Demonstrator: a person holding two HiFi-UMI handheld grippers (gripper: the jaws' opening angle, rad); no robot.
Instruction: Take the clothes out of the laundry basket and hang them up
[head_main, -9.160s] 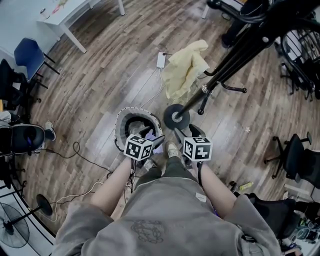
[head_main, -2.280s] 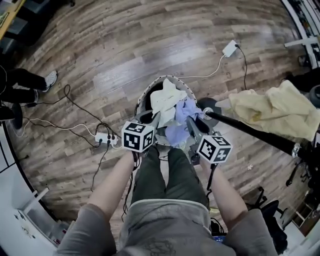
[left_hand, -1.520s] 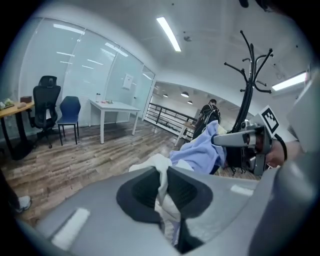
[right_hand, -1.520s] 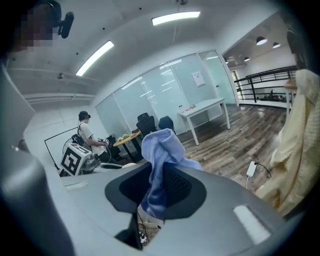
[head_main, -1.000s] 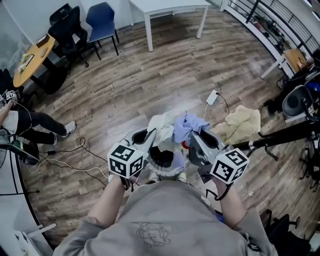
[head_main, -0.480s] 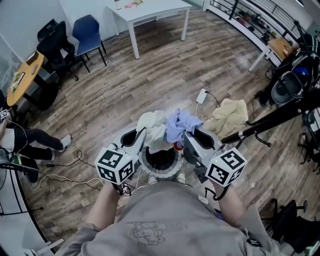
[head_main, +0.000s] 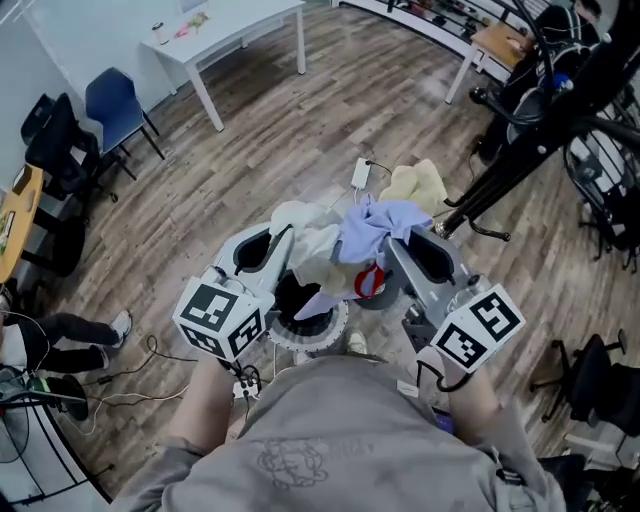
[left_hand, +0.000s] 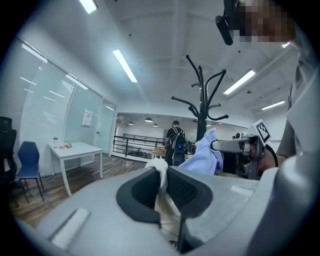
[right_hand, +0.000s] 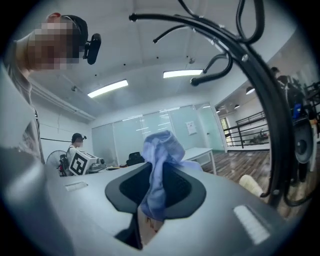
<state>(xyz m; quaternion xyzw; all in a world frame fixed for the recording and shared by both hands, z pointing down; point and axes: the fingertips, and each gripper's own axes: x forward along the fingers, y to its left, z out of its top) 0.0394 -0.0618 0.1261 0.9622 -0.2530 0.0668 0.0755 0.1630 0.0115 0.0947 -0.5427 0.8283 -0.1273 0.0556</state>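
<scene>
In the head view my left gripper (head_main: 287, 238) is shut on a cream garment (head_main: 306, 240), which hangs above the laundry basket (head_main: 312, 336). My right gripper (head_main: 394, 236) is shut on a light blue garment (head_main: 374, 222) right beside it. The two garments touch, and something red (head_main: 371, 283) shows under the blue one. The left gripper view has the cream cloth (left_hand: 162, 172) pinched between the left gripper's (left_hand: 163, 176) pads, with the blue cloth (left_hand: 205, 153) beyond. Blue cloth (right_hand: 157, 154) bunches over the right gripper's (right_hand: 155, 184) jaws in the right gripper view.
A black coat stand (head_main: 520, 150) leans across the upper right, close above my right gripper (right_hand: 264, 90). A pale yellow garment (head_main: 416, 184) and a power adapter (head_main: 361, 174) lie on the wooden floor. A white table (head_main: 225, 35) and blue chair (head_main: 113, 108) stand further off.
Both grippers have risen with their garments, lifting the cloth up out of the basket. The head view has swung, so the coat stand now sits at the upper right.
</scene>
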